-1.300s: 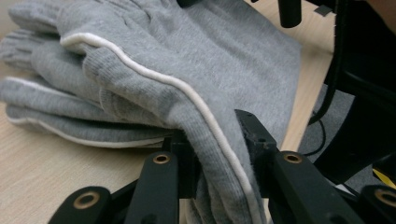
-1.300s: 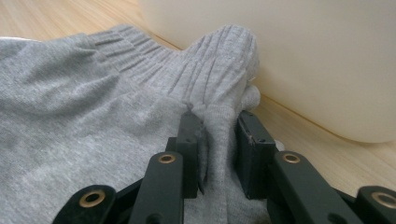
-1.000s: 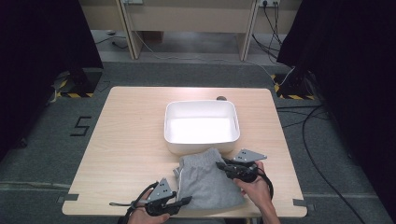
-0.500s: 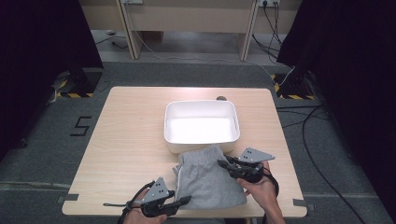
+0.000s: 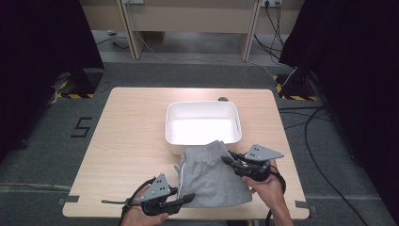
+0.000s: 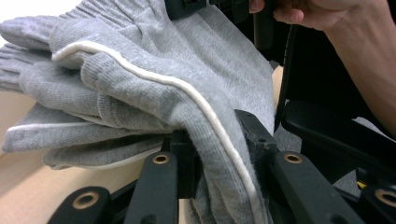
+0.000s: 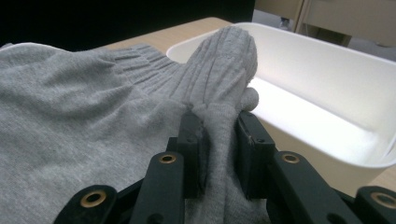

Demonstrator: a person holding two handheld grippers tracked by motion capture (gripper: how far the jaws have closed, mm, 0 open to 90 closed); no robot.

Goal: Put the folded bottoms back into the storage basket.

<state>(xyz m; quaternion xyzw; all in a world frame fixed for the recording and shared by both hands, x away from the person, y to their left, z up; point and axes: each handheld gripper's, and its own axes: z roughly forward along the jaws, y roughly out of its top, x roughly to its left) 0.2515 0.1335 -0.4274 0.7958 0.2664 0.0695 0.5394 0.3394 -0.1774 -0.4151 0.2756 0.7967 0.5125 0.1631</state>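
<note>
Grey shorts [image 5: 214, 173] lie folded at the table's [image 5: 127, 141] six o'clock edge, just short of the tub [image 5: 203, 123]. Both the left gripper [image 5: 187, 198] and right gripper [image 5: 227, 160] pinch cloth. Likely they go into the tub, which holds nothing yet.

**Dark drapes, grey carpet, pale wood**

We see a light wooden table [image 5: 131, 141] on grey carpet [image 5: 42, 155], a painted "5" [image 5: 83, 127] at nine o'clock. Black curtains [image 5: 42, 33] hang at ten and two. Wooden furniture legs [image 5: 131, 28] stand at twelve; cables [image 5: 315, 122] trail at three; hazard-striped tape [image 5: 68, 95] marks the floor.
</note>
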